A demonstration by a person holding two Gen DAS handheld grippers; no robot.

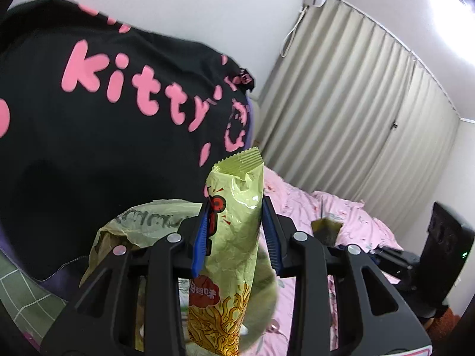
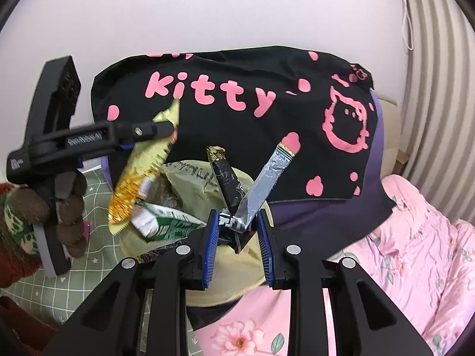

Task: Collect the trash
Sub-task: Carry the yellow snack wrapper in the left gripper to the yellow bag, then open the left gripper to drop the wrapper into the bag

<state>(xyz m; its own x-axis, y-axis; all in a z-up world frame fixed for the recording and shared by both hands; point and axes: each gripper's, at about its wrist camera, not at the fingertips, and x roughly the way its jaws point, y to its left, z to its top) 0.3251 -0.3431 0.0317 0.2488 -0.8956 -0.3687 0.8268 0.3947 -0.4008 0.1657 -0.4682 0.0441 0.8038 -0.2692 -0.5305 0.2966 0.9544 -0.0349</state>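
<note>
Scene: bedside, pink floral bedding (image 2: 415, 252), black pillow (image 2: 237, 136) lettered in pink propped against the wall, curtain (image 1: 356, 112) at the far side.
Left gripper (image 1: 234, 228): clamped on a green snack bag (image 1: 234, 222), blue pads pressed into its crumpled sides, sealed top pointing up; in the right wrist view, the same bag (image 2: 142, 172) hanging tilted from the left gripper (image 2: 166, 129), just above the trash bag.
Right gripper (image 2: 237, 237): pinched on two folded wrappers at their bend, one black wrapper (image 2: 225, 184) and one silver wrapper (image 2: 264, 187), both fanning upward.
Trash bag (image 2: 190, 175): pale yellow-green plastic, mouth open, slumped at the head end of the bed against the pillow's lower edge, a green-and-white packet (image 2: 169, 225) already lying in it.
Still out: a small dark wrapper (image 1: 325, 231) farther along the bedding, toward the curtain side.
Step in hand: likely the drop-off, both loads gathered over the bag's mouth, nothing released yet.
Next move: probably centring each load over the opening, then easing the pads apart one side at a time; soft rim liable to fold shut, so best kept clear of.
After that: presumably back along the bed for the leftover wrapper.
</note>
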